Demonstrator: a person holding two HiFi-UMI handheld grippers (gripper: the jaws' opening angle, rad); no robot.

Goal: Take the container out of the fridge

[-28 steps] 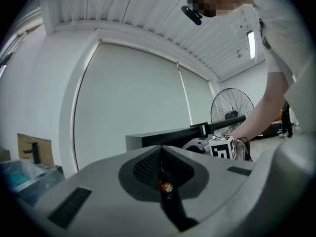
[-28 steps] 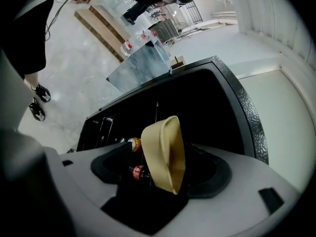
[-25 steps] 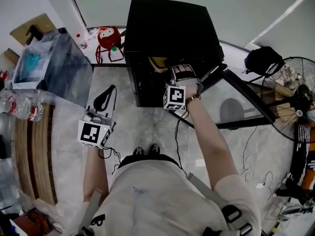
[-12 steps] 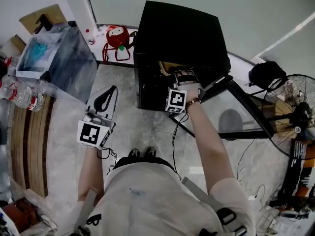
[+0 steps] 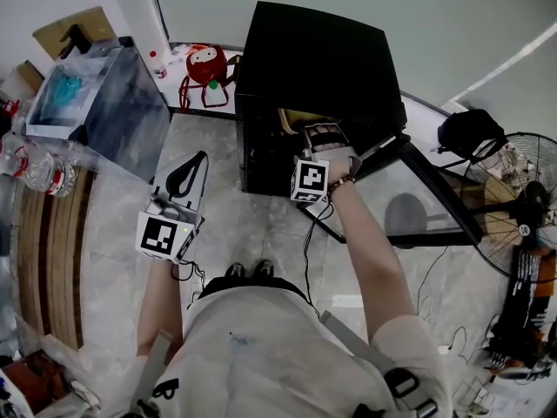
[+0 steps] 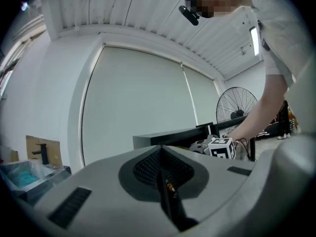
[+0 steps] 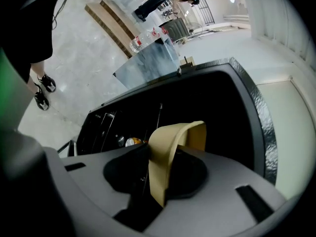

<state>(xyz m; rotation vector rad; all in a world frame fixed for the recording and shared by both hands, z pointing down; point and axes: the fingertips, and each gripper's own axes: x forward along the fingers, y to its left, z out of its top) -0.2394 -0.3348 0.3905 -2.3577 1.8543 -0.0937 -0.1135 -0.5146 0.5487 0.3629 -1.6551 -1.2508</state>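
Note:
A black mini fridge [image 5: 313, 59] stands on the floor with its door [image 5: 426, 190] swung open to the right. Inside lies a tan container [image 5: 294, 117]. In the right gripper view its thin curved wall [image 7: 170, 142] runs between the jaws of my right gripper [image 7: 155, 181]. Those jaws are closing and pinch the wall. From the head view my right gripper [image 5: 319, 135] reaches into the fridge's opening. My left gripper [image 5: 198, 157] hangs over the floor left of the fridge, shut and holding nothing, its jaws [image 6: 160, 174] pointing up toward the window.
A small can [image 7: 132, 141] sits deeper on the fridge shelf. Left of the fridge stand a clear box [image 5: 96, 103], water bottles [image 5: 35, 168] and a wooden bench [image 5: 52, 259]. A red bag [image 5: 207, 64] lies behind. A fan [image 5: 522, 207] and cables [image 5: 309, 242] are on the right.
My right gripper has stayed at the fridge's opening, by the tan container. My left gripper has barely moved. The head view has shifted slightly.

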